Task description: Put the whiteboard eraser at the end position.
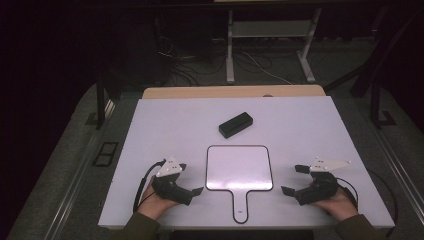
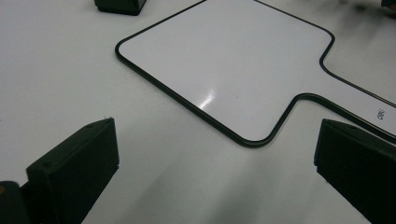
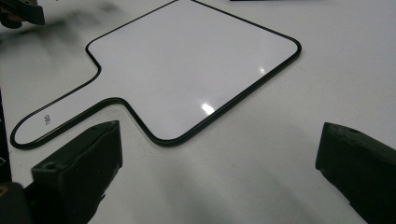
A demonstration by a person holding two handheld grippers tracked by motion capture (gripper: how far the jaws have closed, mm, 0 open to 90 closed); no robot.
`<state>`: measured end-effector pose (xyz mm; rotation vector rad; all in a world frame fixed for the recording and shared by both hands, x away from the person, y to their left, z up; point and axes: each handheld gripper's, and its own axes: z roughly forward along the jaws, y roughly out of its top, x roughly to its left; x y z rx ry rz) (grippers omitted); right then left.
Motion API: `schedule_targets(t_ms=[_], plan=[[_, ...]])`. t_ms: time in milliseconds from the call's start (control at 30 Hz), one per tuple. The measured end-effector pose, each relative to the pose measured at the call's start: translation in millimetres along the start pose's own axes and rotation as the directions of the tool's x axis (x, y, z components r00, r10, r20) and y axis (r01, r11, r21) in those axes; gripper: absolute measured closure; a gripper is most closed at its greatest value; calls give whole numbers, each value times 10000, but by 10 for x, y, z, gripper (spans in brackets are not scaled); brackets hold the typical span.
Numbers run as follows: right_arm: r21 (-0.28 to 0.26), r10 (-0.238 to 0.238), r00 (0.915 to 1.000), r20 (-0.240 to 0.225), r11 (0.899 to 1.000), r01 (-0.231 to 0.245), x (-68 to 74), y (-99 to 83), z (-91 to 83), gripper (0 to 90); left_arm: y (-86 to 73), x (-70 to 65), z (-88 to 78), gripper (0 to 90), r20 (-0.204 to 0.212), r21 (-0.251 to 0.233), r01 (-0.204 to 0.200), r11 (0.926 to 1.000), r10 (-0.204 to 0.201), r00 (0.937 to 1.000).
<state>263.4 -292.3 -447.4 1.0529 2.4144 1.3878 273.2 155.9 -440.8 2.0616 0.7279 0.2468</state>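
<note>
Claws (image 1: 188, 178) (image 1: 295, 179) (two), one whiteboard (image 1: 239, 167)

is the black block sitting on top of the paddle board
No, in the high view the black block lies on the bare table beyond the paddle board, apart from its far edge.

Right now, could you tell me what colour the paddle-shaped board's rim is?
Black, around a white face; the paddle-shaped board shows it best in the right gripper view.

Left gripper (image 2: 217, 179), jaws spread wide above the white tabletop (image 2: 56, 70); a black-rimmed paddle-shaped whiteboard (image 2: 224, 60) lies ahead, a black block (image 2: 119, 5) beyond.
</note>
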Motion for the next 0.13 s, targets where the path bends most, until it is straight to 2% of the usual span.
schedule_targets(t_ms=[133], plan=[[0,-9,10000,4,10000,9,0,0,-1,0,2,-1,1,0,26,43,-16,10000,16,10000]])
